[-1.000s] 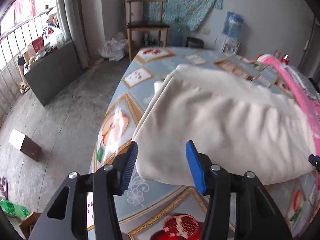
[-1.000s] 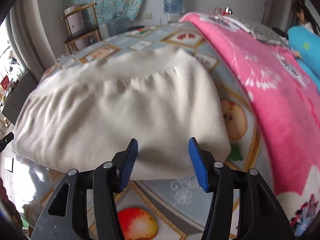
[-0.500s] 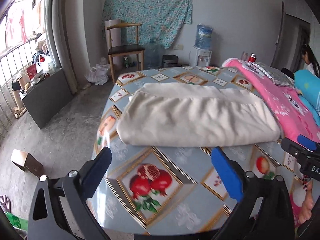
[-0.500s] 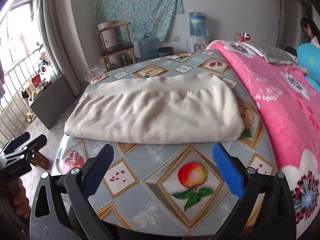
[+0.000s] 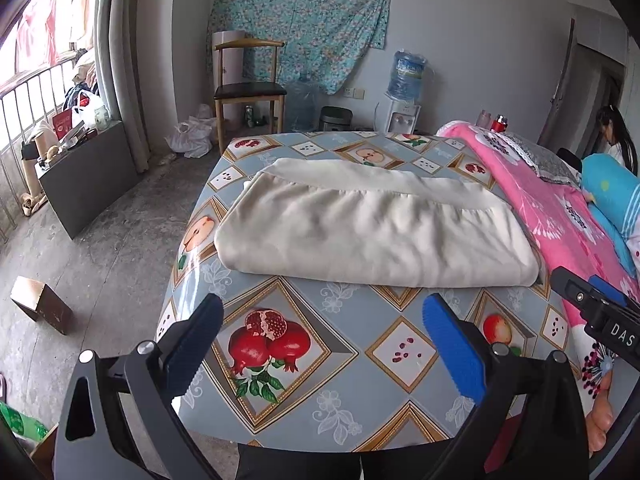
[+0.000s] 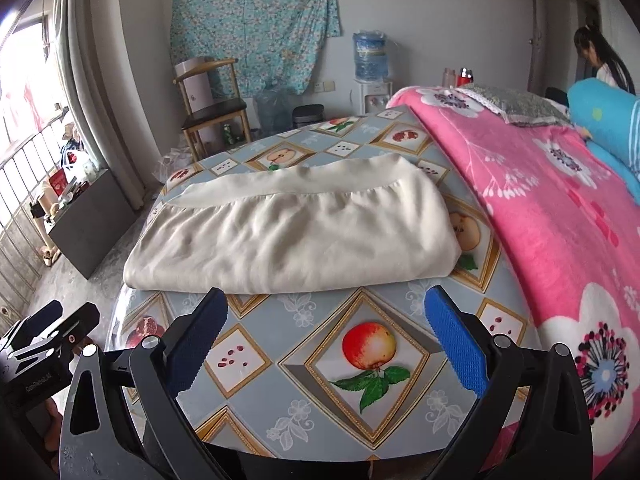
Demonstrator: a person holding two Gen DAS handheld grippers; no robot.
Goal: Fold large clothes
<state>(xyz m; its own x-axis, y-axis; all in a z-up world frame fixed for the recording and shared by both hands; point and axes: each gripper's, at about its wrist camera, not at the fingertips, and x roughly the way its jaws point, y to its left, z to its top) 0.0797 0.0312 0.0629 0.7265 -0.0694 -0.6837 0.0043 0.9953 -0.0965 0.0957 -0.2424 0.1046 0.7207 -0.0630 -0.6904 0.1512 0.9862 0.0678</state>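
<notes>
Bed [image 5: 352, 400], covered by a fruit-print oilcloth in grey-blue with gold-framed pomegranates and apples; a pink floral blanket [image 6: 560, 208] lies along its right side.

Folded cream garment [image 5: 372, 228] lies flat across the middle of the oilcloth, long edge toward the cameras, a smoother band of the same cloth showing along its far edge. Its right end lies just beside the pink blanket. Nothing touches it.

Left claw [image 5: 322, 342]: jaws spread wide, having just been opening, nothing between them. It is held over the near end of the bed, tilted downward, pads above the pomegranate print, well short of the garment's near edge.

Right claw [image 6: 326, 336]: also spread wide, jaws just opened, empty. Same downward tilt, pads either side of the apple print; their tips appear close to the garment's near fold but apart from it.

Both claws sit side by side; each shows at the edge of the other's view.

Background: wooden chair [image 5: 248, 92] against the wall, water dispenser [image 6: 370, 72] with bottle, floral cloth hung on the wall, cardboard box [image 5: 40, 304] on the concrete floor. A person [image 6: 604, 60] is at far right behind the bed.
</notes>
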